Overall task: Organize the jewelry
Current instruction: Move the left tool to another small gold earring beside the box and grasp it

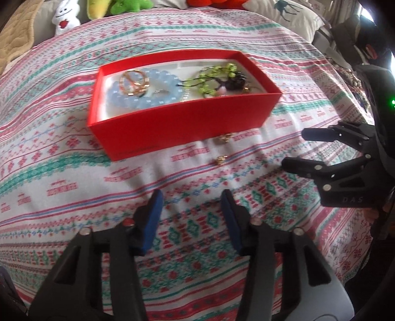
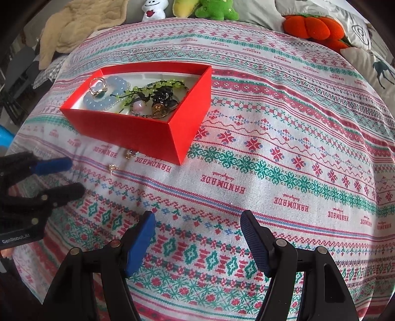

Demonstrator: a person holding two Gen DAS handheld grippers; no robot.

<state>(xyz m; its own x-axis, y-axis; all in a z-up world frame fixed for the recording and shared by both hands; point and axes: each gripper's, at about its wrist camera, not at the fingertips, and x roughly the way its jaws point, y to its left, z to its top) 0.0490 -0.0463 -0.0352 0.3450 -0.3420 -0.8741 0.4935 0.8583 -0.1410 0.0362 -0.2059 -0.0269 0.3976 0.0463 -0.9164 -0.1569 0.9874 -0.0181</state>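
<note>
Left gripper (image 1: 191, 217) nearest lens: jaws half-spread, empty, aimed down at cloth (image 1: 74, 153), likely lining up on stud (image 1: 220, 159). Second stud (image 1: 223, 138) beside box (image 1: 172, 128). Beads (image 1: 138, 95) already inside. Right gripper (image 2: 198, 237) wide, empty, waiting.

A patterned bedspread (image 2: 271, 138) (woven "HANDMADE") backs onto a white plush (image 2: 154, 10), green plush (image 2: 216, 10) and orange plush (image 2: 313, 26).
</note>
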